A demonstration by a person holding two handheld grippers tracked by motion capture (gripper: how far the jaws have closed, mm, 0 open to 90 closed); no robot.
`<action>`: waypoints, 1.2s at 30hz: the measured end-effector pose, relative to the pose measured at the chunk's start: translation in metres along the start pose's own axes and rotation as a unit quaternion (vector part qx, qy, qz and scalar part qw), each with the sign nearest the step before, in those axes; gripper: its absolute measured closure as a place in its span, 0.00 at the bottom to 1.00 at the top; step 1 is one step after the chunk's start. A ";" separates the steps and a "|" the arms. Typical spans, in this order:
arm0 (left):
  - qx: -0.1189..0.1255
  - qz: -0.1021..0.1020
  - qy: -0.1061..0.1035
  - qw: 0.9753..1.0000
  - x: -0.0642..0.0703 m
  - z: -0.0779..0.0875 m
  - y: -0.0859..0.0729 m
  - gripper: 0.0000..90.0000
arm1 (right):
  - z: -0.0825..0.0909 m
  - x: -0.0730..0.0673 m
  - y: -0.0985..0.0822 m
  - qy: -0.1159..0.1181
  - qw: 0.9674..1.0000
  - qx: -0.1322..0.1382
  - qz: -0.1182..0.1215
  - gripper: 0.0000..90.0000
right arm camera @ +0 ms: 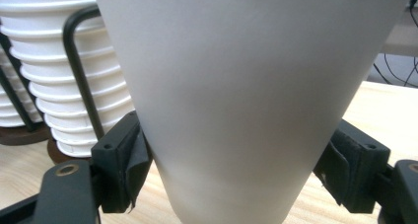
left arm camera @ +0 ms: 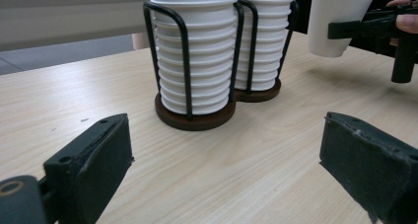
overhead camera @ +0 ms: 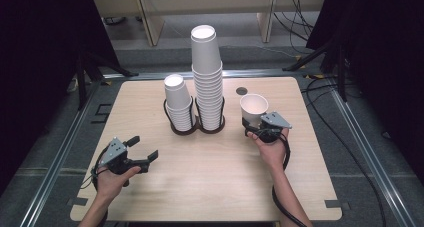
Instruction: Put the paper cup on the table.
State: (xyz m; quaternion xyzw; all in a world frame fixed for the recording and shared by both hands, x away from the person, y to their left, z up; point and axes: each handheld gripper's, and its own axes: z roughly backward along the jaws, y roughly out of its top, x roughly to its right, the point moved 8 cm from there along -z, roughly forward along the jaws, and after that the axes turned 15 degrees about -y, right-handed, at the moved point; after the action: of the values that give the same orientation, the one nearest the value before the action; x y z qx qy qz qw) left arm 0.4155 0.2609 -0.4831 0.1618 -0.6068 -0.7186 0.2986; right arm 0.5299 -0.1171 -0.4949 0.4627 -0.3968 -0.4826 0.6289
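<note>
Two stacks of white paper cups stand in a black wire double holder (overhead camera: 196,127) on the wooden table: a short stack (overhead camera: 177,103) at the left and a tall stack (overhead camera: 207,79) at the right. To the right of them, my right gripper (overhead camera: 256,128) is shut on a single white cup (overhead camera: 253,109), held upright just above the table; in the right gripper view that cup (right arm camera: 236,95) sits between both pads. My left gripper (overhead camera: 143,149) rests low at the front left, open with nothing between its pads (left arm camera: 98,169), pointing at the holder (left arm camera: 197,116).
A small dark round hole (overhead camera: 241,91) lies in the tabletop behind the held cup. Black stands and cables surround the table, with pale furniture legs beyond the far edge. Bare wood (overhead camera: 210,177) stretches between the two hands.
</note>
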 end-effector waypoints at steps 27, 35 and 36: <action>-0.005 0.015 0.010 1.000 -0.009 0.002 -0.012 0.06 | -0.025 0.011 -0.022 -0.035 0.995 -0.088 0.017 0.24; -0.003 0.016 0.006 1.000 -0.008 0.000 -0.012 0.06 | -0.024 0.011 -0.025 -0.040 0.993 -0.114 -0.002 0.23; -0.002 0.016 0.006 1.000 -0.008 0.000 -0.012 0.06 | -0.024 0.012 -0.026 -0.042 0.992 -0.115 -0.003 0.23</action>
State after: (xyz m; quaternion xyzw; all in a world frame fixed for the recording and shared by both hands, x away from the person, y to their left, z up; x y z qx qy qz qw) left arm 0.4186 0.2669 -0.4959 0.1562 -0.6062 -0.7139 0.3139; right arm 0.5485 -0.1265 -0.5251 0.3680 -0.3631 -0.5461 0.6592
